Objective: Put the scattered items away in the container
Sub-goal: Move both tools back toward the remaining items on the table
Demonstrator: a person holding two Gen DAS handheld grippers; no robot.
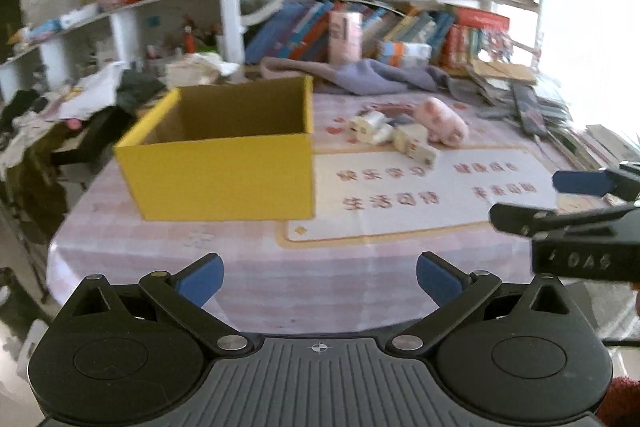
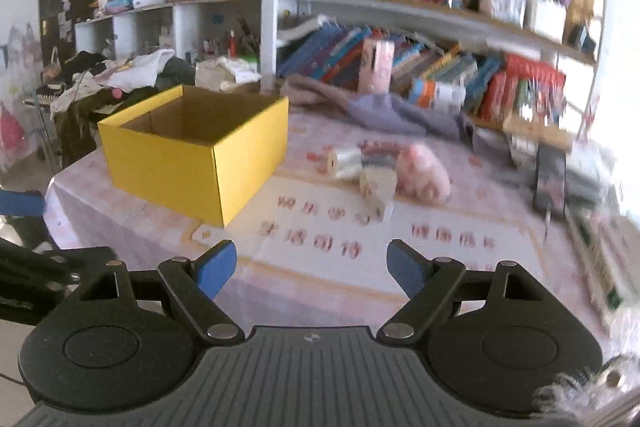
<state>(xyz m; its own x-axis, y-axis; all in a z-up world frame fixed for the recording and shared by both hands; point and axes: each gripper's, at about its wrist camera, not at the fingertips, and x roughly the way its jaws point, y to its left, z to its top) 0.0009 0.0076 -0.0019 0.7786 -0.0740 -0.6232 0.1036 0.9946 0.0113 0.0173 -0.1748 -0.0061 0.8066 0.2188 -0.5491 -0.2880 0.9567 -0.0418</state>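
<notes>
Nearest, left gripper and right gripper, both with blue pads spread wide and nothing between them, angled down over the near edge of the table, probably poised for a first pick. Farther in, at left, open yellow box, seemingly empty, mouth up to take things; just right of it, bunched together, small pale wrapped packets touching a soft pink plush toy, none boxed yet
</notes>
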